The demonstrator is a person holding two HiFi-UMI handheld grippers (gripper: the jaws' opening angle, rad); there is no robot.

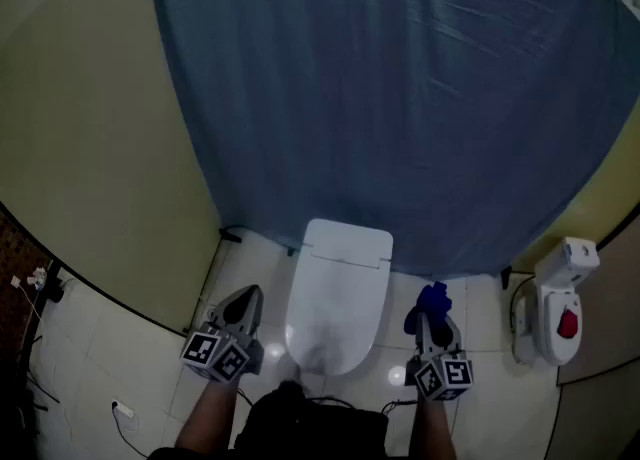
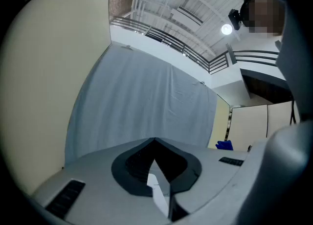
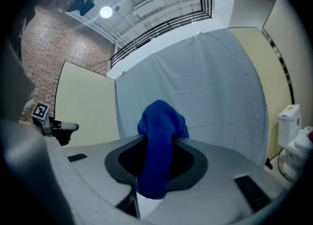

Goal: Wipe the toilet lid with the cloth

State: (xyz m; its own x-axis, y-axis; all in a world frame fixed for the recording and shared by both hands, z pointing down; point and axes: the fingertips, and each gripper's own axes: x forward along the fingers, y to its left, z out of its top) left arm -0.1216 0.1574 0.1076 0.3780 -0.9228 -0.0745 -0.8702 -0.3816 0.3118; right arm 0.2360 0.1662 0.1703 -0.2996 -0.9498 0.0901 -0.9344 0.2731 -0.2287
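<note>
A white toilet (image 1: pixel 338 298) with its lid down stands against the blue curtain in the head view. My left gripper (image 1: pixel 240 310) hangs to the left of the bowl, its jaws shut and empty, tips meeting in the left gripper view (image 2: pixel 154 140). My right gripper (image 1: pixel 432 320) hangs to the right of the bowl, shut on a blue cloth (image 1: pixel 430 303). In the right gripper view the blue cloth (image 3: pixel 159 143) bulges up out of the jaws and drapes down in front of them. Both grippers point up at the curtain, away from the lid.
A blue curtain (image 1: pixel 400 98) covers the wall behind the toilet, with cream walls (image 1: pixel 90 138) at both sides. A white device with a red part (image 1: pixel 556 300) stands at the right. A white cable (image 1: pixel 125 418) lies on the tiled floor (image 1: pixel 110 348) at the left.
</note>
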